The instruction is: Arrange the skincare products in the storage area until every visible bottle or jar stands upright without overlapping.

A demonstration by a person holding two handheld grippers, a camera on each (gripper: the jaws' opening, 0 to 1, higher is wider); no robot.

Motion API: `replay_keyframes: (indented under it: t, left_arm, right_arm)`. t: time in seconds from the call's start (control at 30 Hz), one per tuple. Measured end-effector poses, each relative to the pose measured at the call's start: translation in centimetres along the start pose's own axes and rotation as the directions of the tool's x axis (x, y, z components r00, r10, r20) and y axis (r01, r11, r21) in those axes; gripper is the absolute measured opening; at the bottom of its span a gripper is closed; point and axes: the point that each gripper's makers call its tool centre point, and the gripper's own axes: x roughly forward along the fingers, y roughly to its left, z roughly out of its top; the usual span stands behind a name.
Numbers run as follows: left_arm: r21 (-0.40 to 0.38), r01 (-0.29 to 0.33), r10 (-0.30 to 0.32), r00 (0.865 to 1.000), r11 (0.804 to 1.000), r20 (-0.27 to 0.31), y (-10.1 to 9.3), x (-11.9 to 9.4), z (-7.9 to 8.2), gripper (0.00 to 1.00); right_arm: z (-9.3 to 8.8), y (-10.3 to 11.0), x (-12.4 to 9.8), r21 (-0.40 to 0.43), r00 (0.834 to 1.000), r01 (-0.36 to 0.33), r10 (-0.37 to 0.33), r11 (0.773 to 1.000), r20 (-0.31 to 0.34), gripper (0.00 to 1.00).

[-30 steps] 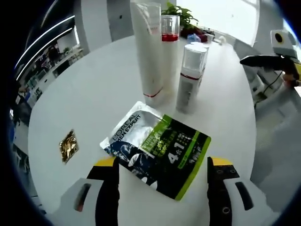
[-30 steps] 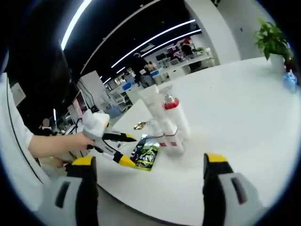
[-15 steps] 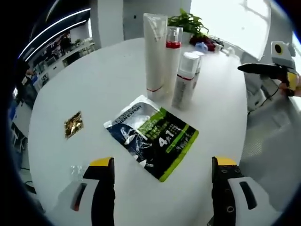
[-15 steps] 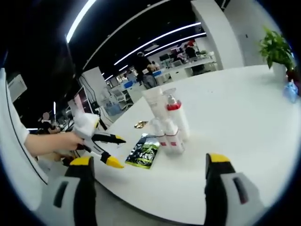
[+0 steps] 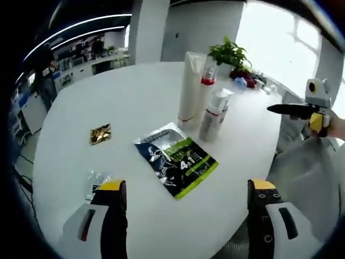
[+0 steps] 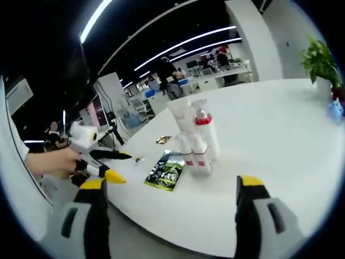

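Upright in a tight group on the round white table [image 5: 124,97] are a tall white tube [image 5: 188,86], a red-banded pump bottle [image 5: 206,89] and two small clear-capped bottles [image 5: 214,116]. A dark and green sachet [image 5: 175,160] lies flat in front of them. My left gripper [image 5: 187,186] is open, back by the table's near edge, holding nothing. In the right gripper view, the same tube [image 6: 180,116], pump bottle [image 6: 206,135], small bottles [image 6: 194,156] and sachet [image 6: 166,171] sit beyond my open, unloaded right gripper [image 6: 172,182]. The left gripper [image 6: 121,166] comes in from the left, held by a hand [image 6: 51,162].
A gold wrapper [image 5: 100,134] and a clear wrapper [image 5: 97,178] lie on the table left of the sachet. A potted plant [image 5: 229,54] and small items stand at the far edge. The right gripper [image 5: 294,109] hovers off the table's right side. Office desks fill the background.
My left gripper has drawn back from the sachet toward the table edge, so the sachet and bottles look smaller and farther. The right gripper has stayed about where it was.
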Motion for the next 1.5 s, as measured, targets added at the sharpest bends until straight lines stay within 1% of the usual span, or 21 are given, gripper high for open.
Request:
replay_keyframes:
  t: [0.17,0.27,0.4,0.57,0.7,0.87,0.93,1.07,1.23,1.3,1.4,1.5]
  left_arm:
    - [-0.058,-0.021,0.022,0.999,0.998,0.027,0.0,-1.3,-0.3,0.95]
    - [-0.091,-0.041,0.044,0.998,0.995,0.039,0.1,-2.0,-0.8,0.97]
    - [-0.109,-0.08,0.086,0.995,0.991,0.046,0.4,-3.0,-1.4,0.97]
    - [-0.135,-0.093,0.101,0.993,0.987,0.056,0.3,-4.0,-2.0,0.97]
    - [-0.143,-0.107,0.117,0.991,0.984,0.061,0.2,-4.6,-2.5,0.97]
    - [-0.163,-0.115,0.127,0.99,0.98,0.068,0.1,-5.0,-2.9,0.97]
    - [-0.169,-0.11,0.123,0.99,0.979,0.068,0.0,-5.0,-2.8,0.97]
    - [-0.185,-0.122,0.139,0.987,0.975,0.08,0.3,-5.2,-2.4,0.97]
    - [-0.193,-0.137,0.15,0.987,0.972,0.057,0.6,-5.1,-2.9,0.97]
    - [-0.195,-0.144,0.158,0.986,0.97,0.058,0.8,-5.1,-2.9,0.97]
    - [-0.207,-0.158,0.171,0.984,0.966,0.047,1.3,-4.8,-3.1,0.97]
    - [-0.202,-0.177,0.187,0.982,0.963,0.034,2.0,-4.6,-3.2,0.97]
  right_arm:
    - [0.0,0.2,0.0,-0.01,1.0,-0.007,0.007,1.0,-0.006,0.99]
    - [0.0,0.2,-0.2,-0.014,1.0,-0.009,0.008,1.0,-0.007,0.99]
    - [-0.2,0.2,-0.6,-0.02,1.0,-0.007,0.007,1.0,-0.014,0.99]
    - [-0.6,-0.1,-1.0,-0.017,1.0,-0.001,0.0,1.0,-0.017,0.99]
    - [-0.8,0.0,-0.8,-0.028,1.0,-0.001,0.0,1.0,-0.021,0.99]
    - [-1.1,0.1,-0.6,-0.047,0.999,-0.006,0.005,0.999,-0.034,0.99]
    - [-1.1,0.2,-0.5,-0.05,0.999,-0.011,0.009,0.999,-0.035,0.99]
    - [-1.2,0.1,-0.4,-0.057,0.999,-0.013,0.011,0.998,-0.039,0.98]
    - [-1.2,0.2,-0.3,-0.065,0.999,-0.014,0.012,0.998,-0.032,0.95]
    - [-1.1,0.0,-0.3,-0.054,1.0,-0.008,0.007,0.999,-0.023,0.94]
    - [-1.0,-0.3,-0.4,-0.038,1.0,-0.004,0.003,0.999,-0.017,0.94]
    - [-1.0,-0.2,-0.3,-0.039,1.0,-0.003,0.002,0.999,-0.018,0.93]
